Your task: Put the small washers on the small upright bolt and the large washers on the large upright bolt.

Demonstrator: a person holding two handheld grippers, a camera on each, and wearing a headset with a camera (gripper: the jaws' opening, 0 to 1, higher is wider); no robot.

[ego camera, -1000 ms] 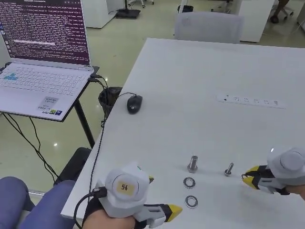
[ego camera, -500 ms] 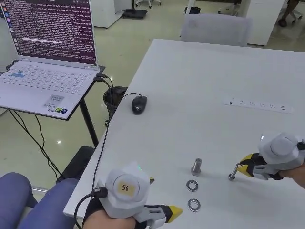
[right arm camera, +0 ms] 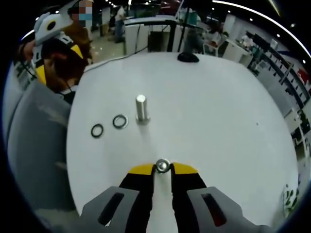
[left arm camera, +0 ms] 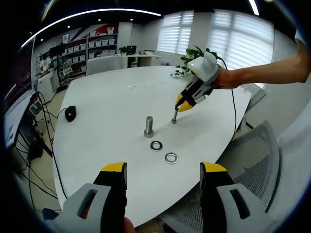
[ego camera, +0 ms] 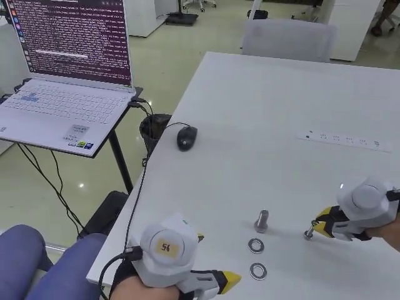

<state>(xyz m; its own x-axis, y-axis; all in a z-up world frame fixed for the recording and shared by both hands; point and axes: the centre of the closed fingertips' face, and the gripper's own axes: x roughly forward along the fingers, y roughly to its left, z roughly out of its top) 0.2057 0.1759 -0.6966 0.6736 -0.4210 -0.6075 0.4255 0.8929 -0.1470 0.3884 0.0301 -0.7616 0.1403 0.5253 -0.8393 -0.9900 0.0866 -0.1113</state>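
While the right claw (ego camera: 317, 229) pinches the small bolt (ego camera: 309, 233), the left claw (left arm camera: 163, 170) hangs spread wide near the washers (left arm camera: 156, 145).

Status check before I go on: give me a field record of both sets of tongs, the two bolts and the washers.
left gripper: tongs open, empty, at the near edge of the table
right gripper: tongs shut on the top end of the small bolt
small bolt: leaning slightly, lower end at the table, no washer on it
large bolt: upright, standing free, no washer on it
washers: two, near washer and far washer, flat on the table in front of the large bolt
washer sizes: cannot tell apart
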